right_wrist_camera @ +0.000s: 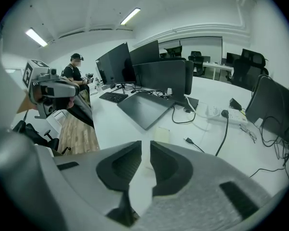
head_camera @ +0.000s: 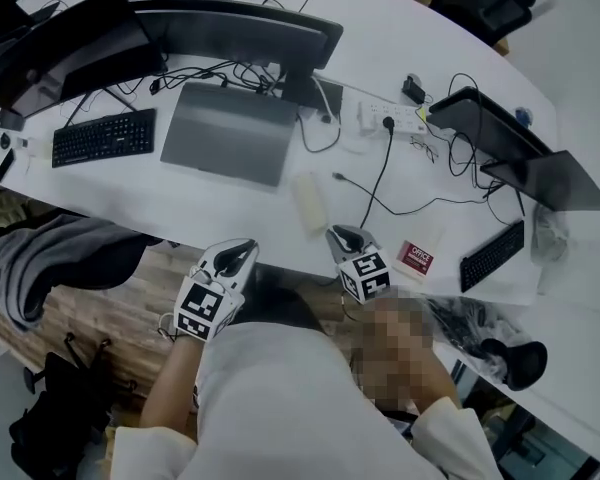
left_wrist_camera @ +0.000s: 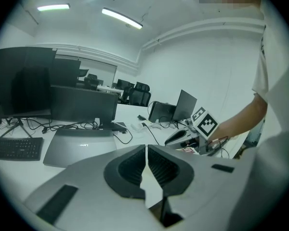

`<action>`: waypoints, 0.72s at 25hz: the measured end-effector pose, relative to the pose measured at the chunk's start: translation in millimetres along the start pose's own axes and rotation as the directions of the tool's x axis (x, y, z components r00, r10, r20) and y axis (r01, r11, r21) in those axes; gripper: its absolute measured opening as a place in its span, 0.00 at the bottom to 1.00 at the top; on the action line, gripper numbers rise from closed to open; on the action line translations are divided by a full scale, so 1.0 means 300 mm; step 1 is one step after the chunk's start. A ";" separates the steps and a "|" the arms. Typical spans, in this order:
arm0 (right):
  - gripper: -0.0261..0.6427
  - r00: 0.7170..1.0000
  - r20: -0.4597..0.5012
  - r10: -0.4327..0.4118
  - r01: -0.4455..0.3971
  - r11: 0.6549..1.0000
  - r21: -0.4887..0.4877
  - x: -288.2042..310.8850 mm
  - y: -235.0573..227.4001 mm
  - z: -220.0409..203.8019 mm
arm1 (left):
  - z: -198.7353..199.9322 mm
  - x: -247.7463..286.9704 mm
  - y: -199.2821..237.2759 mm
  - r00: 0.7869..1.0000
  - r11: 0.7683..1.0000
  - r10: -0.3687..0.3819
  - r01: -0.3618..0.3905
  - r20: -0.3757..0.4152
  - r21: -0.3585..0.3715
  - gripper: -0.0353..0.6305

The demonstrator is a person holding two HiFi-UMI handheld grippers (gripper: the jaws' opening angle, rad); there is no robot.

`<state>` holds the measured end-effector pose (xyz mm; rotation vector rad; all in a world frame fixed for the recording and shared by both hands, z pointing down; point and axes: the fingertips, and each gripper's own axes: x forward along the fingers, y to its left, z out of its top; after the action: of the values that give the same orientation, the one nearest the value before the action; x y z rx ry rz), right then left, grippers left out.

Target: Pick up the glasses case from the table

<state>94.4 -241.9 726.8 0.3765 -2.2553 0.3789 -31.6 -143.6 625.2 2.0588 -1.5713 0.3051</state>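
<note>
Mid-frame on the white table [head_camera: 230, 208], the pale glasses case [head_camera: 310, 201] barely stands out.
Right gripper [head_camera: 344, 235] sits just below it, fingers slightly parted and empty, partly hiding the case; left gripper [head_camera: 242, 252] is pressed together.

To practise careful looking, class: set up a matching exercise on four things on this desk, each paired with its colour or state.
Things:
1 glasses case
2 laptop
3 keyboard
4 power strip

Descriptions:
A black, left of the laptop
B white
C grey, lid shut
D pale cream, oblong

Pairs: 1-D, 2-C, 3-A, 4-B
</note>
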 end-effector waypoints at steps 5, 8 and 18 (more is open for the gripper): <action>0.22 0.997 -0.068 -0.028 0.029 1.000 0.009 0.111 -0.013 -0.036 | -0.050 0.060 0.049 0.999 0.999 -0.031 0.032 -0.023 0.004 0.07; 0.29 0.992 -0.121 -0.034 0.033 0.999 -0.011 0.179 -0.018 -0.065 | -0.061 0.085 0.083 0.999 0.999 -0.044 0.045 -0.031 0.004 0.07; 0.38 0.968 -0.237 -0.078 0.080 0.997 -0.001 0.352 -0.069 -0.140 | -0.080 0.142 0.173 0.995 0.997 -0.079 0.078 -0.056 -0.019 0.07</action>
<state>63.4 -259.8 836.8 0.4025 -1.9999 0.3720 -64.7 -175.5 679.7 2.0747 -1.4509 0.3180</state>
